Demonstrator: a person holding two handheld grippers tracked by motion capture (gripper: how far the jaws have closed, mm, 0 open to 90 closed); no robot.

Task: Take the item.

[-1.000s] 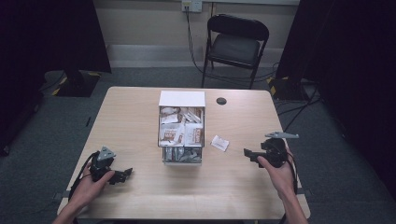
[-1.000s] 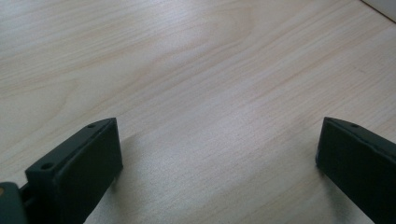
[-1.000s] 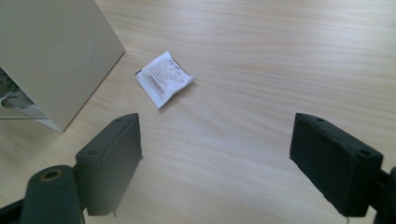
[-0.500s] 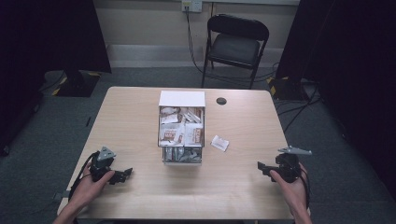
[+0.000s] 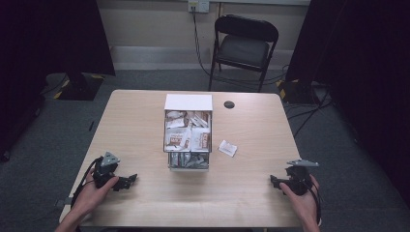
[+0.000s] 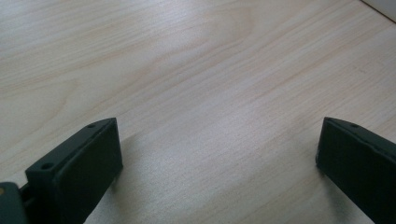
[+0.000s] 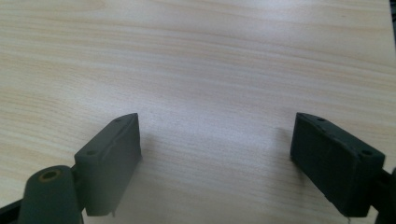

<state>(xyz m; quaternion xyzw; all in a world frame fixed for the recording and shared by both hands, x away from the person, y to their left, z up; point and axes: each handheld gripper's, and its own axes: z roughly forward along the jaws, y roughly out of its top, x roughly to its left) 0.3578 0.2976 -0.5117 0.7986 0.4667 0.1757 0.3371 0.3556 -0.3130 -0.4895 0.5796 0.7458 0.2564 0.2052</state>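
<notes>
Both grippers rest low at the near edge of the table (image 5: 145, 125), jaws wide apart and holding nothing — the left gripper (image 5: 126, 180) at the near left corner, the right gripper (image 5: 276, 181) at the near right. Judging by the layout, this looks like a pause between picks: one loose sachet (image 5: 227, 148) lies on the bare wood just right of the clear box (image 5: 188, 137) of packets, well apart from either gripper. It sits nearer the right one, up and to the left of its fingers (image 7: 114, 154). The next move likely calls for a reach forward and inward — then a low, flat pinch.
</notes>
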